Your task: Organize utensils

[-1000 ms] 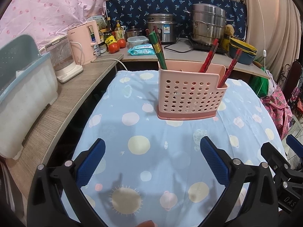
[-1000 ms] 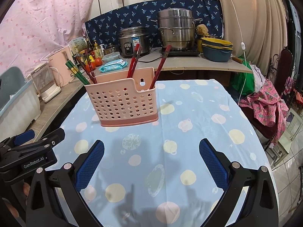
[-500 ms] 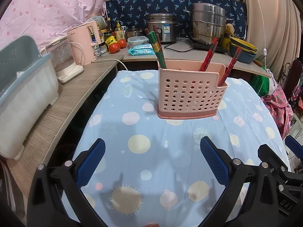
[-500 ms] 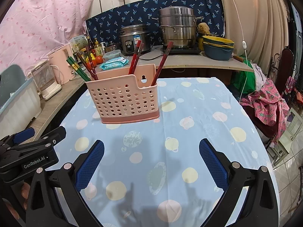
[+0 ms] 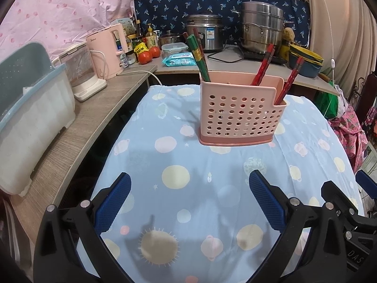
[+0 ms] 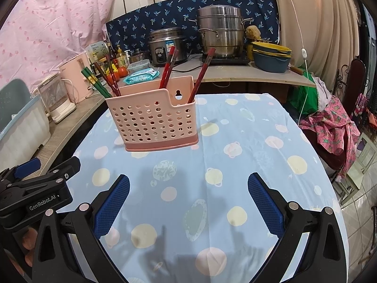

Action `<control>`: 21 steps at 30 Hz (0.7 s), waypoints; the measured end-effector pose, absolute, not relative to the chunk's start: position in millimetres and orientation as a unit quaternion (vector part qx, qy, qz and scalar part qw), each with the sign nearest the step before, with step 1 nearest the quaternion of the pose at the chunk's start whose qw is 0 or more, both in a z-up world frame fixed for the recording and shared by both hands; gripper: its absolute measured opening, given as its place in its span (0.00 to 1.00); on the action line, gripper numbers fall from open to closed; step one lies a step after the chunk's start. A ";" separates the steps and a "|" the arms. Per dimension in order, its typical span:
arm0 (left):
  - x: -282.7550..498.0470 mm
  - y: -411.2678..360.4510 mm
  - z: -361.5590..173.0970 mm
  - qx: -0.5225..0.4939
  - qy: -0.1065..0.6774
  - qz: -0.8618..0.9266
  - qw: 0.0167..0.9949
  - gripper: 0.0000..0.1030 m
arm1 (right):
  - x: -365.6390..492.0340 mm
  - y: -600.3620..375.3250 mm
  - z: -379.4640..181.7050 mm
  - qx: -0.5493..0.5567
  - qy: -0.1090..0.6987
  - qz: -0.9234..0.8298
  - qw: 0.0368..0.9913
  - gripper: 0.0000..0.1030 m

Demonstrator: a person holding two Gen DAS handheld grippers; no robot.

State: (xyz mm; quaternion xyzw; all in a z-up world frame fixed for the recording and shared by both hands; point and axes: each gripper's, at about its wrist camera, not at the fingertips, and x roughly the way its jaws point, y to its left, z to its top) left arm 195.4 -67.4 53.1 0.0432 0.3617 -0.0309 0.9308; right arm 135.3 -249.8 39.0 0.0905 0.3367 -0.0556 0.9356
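Note:
A pink perforated utensil holder point(image 5: 240, 114) stands on the blue patterned tablecloth point(image 5: 193, 188); it also shows in the right wrist view point(image 6: 153, 122). Green chopsticks point(image 5: 200, 59) lean out of its left compartment, red chopsticks point(image 5: 262, 67) stand in the middle and right ones point(image 6: 167, 69). My left gripper point(image 5: 189, 200) is open and empty, hovering over the cloth well in front of the holder. My right gripper point(image 6: 188, 200) is open and empty, also in front of the holder. The left gripper's body point(image 6: 35, 193) shows at the right view's left edge.
A wooden counter point(image 5: 77, 127) runs along the left with a white and blue bin point(image 5: 28, 118), a glass kettle point(image 5: 80, 75) and a pink kettle point(image 5: 108, 49). Pots point(image 5: 261, 30), bowls point(image 6: 271, 56), tomatoes and a wipes pack point(image 5: 179, 59) stand on the back counter. Pink cloth point(image 6: 329, 129) hangs at right.
Both grippers have drifted slightly; the holder sits a little higher in the right wrist view. Both stay open and empty. The utensils have not moved.

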 end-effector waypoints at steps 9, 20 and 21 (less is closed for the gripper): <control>196.0 -67.8 52.7 0.043 0.362 -0.029 0.931 0.93 | 135.6 -249.6 37.5 0.090 0.339 -0.054 0.935 0.94; 197.6 -66.2 52.8 0.043 0.364 -0.027 0.930 0.93 | 136.5 -249.0 35.6 0.090 0.339 -0.055 0.935 0.94; 197.7 -66.1 52.8 0.043 0.364 -0.027 0.930 0.93 | 136.6 -249.3 35.8 0.090 0.340 -0.055 0.935 0.94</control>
